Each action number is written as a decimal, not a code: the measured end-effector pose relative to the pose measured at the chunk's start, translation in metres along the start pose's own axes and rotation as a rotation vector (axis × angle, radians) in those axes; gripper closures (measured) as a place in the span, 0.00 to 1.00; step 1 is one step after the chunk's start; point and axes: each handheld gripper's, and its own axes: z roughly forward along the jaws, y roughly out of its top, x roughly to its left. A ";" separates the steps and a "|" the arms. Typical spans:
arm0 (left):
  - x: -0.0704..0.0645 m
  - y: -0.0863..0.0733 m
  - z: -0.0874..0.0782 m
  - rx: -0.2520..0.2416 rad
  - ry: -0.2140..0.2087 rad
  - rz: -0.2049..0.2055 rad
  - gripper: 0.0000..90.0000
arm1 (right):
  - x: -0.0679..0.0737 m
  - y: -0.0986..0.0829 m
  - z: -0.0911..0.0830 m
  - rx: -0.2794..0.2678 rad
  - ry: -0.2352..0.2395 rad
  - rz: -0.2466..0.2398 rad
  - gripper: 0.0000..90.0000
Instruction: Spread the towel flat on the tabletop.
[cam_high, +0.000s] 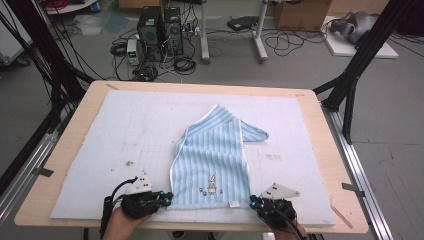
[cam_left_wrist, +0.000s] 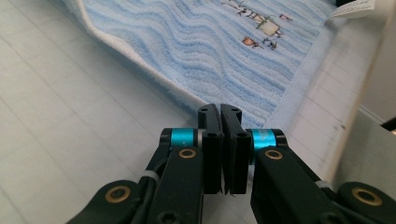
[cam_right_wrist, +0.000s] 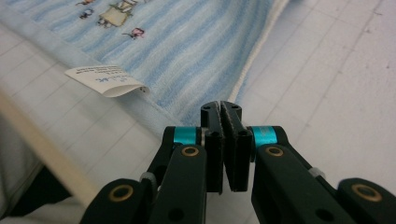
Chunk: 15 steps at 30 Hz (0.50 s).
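At the bottom of the high view, the near edge of the wooden table (cam_high: 70, 150) runs across the frame, topped by a pale blue gridded mat (cam_high: 135, 135) that covers most of it. Beyond the table, in the upper part of the frame, lies a grey floor with two computer towers (cam_high: 161, 31), tangled cables (cam_high: 182, 64), white desk legs (cam_high: 259, 35) and cardboard boxes (cam_high: 300, 12); black frame struts slant down at the upper left and upper right.

The person's hands are cut off by the bottom edge, and each gripper's fingertips are too small there to read. Whether the closed jaws have any cloth between them cannot be told from either gripper view, since the tips hide the towel's edge.

The left gripper (cam_high: 167, 196) sits at lower left of centre, at the towel's near left corner; in the left gripper view its jaws are pressed together, tips at the towel's hem. The right gripper (cam_high: 253, 201) sits at lower right of centre, at the near right corner; in the right gripper view its jaws are likewise together, tips against the hem, beside a white label (cam_right_wrist: 103, 80).

The towel (cam_high: 212, 160), blue-striped with a small embroidered figure, lies mid-frame on the mat, its far part folded into a point.
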 end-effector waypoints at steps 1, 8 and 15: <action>-0.001 -0.003 -0.002 -0.006 -0.009 -0.001 0.97 | 0.000 -0.004 -0.002 -0.009 0.012 0.004 0.98; -0.010 -0.015 -0.013 -0.015 -0.077 0.010 0.95 | 0.009 -0.022 -0.019 -0.053 0.054 0.023 0.96; 0.003 0.004 -0.016 -0.139 0.009 -0.049 0.52 | -0.002 -0.009 -0.025 -0.130 -0.006 0.086 0.76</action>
